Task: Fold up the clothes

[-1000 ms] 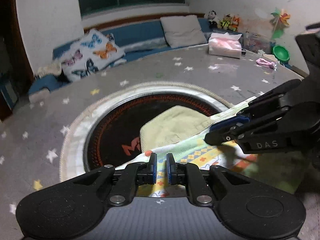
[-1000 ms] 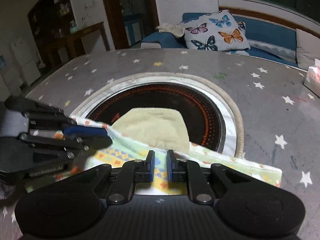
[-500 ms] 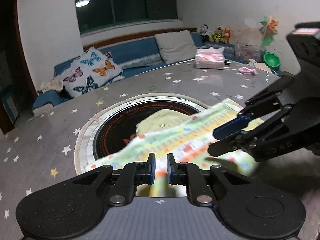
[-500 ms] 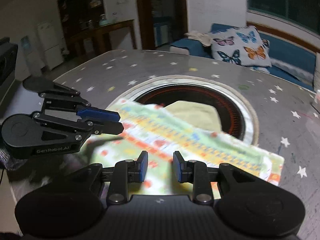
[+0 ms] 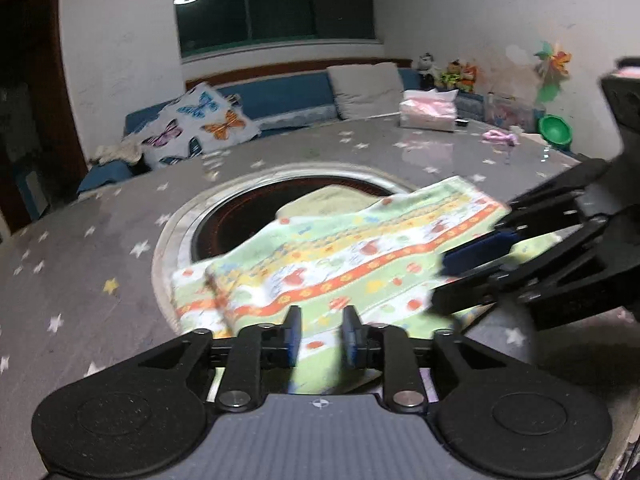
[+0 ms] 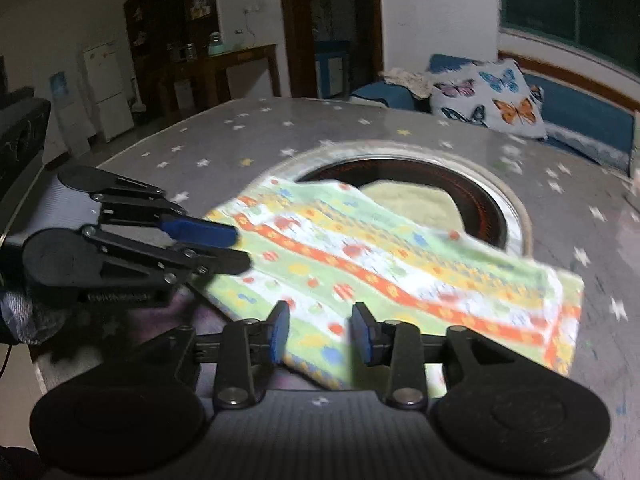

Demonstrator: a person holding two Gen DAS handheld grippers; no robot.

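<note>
A patterned green, yellow and orange cloth (image 5: 352,256) lies folded over itself on the grey star-print table, over the near edge of the round dark inset; it also shows in the right wrist view (image 6: 380,264). A pale yellow-green garment (image 5: 328,200) lies in the inset behind it. My left gripper (image 5: 319,334) is open with its near edge between the pads, not pinched. My right gripper (image 6: 320,330) is open just above the cloth's near edge. Each gripper shows in the other's view, the right (image 5: 472,268) and the left (image 6: 224,244).
The round dark inset (image 5: 248,216) with a pale rim sits mid-table. A tissue box (image 5: 428,110), a pink item (image 5: 500,136) and a green bowl (image 5: 554,130) stand at the far right. A blue sofa with a butterfly pillow (image 5: 200,124) lies beyond the table.
Both grippers held the cloth's edge a second ago, carried it over into a fold, then opened and let it go. The cloth now lies doubled on the table.
</note>
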